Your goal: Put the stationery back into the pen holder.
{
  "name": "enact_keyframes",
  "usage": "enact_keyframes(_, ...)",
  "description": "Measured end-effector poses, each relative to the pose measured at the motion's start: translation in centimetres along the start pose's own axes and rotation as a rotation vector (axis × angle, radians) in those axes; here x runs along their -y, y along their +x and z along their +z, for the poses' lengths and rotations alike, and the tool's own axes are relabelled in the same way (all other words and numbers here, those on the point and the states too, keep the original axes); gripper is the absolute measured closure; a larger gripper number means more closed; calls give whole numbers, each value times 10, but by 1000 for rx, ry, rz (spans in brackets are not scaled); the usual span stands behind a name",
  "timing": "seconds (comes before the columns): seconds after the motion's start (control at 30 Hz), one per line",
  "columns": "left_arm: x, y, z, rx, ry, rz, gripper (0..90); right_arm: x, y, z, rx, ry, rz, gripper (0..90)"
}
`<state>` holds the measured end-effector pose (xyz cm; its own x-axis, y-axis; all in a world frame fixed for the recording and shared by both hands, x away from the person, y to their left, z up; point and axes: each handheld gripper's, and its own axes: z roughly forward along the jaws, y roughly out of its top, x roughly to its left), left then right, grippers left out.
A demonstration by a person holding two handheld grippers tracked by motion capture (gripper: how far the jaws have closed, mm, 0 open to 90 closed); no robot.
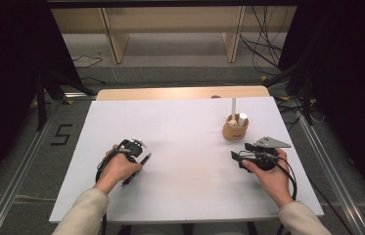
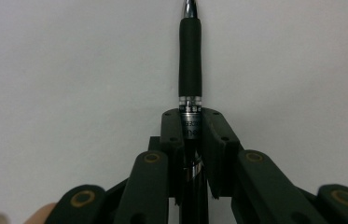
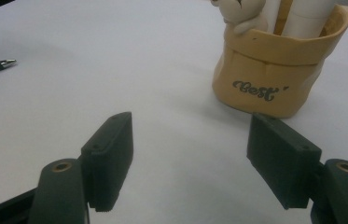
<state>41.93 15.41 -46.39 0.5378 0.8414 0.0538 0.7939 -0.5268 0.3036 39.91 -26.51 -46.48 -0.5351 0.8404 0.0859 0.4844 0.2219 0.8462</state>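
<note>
Left gripper (image 2: 191,135) clamps the pen (image 2: 190,65) near the desk's (image 1: 185,127) left edge, right gripper (image 3: 190,158) wide; keep pen level toward holder (image 1: 235,128).

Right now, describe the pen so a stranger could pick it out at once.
Start at the white table and go to its near left side, where the left gripper rests. The pen is clamped between its jaws, lying flat on the table. It is slim and black with a rubbery grip and silver tip, unlike the tan holder across the table.
</note>
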Motion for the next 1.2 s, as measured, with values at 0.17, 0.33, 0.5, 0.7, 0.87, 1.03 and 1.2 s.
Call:
enact_keyframes(0.17, 4, 2, -1, 11, -25, -16, 796, 0, 0, 0, -2, 1, 2, 321)
enact_keyframes(0.33, 9, 2, -2, 13, -68, -38, 798, 0, 1, 1, -3, 0, 1, 321)
enact_keyframes(0.5, 12, -2, -11, 34, -148, -51, 798, 0, 2, 1, -4, -2, 0, 322)
enact_keyframes(0.7, 13, -12, -23, 51, -348, -68, 798, 0, 5, 1, -12, -4, 1, 323)
enact_keyframes(0.87, 15, -24, -28, 66, -505, -86, 797, 0, 9, 4, -28, -7, -5, 323)
enact_keyframes(1.03, 13, -34, -28, 107, -614, -99, 797, -1, 13, 6, -50, -11, -3, 326)
enact_keyframes(1.2, 10, -46, -27, 123, -682, -99, 797, -2, 17, 8, -78, -21, 15, 326)
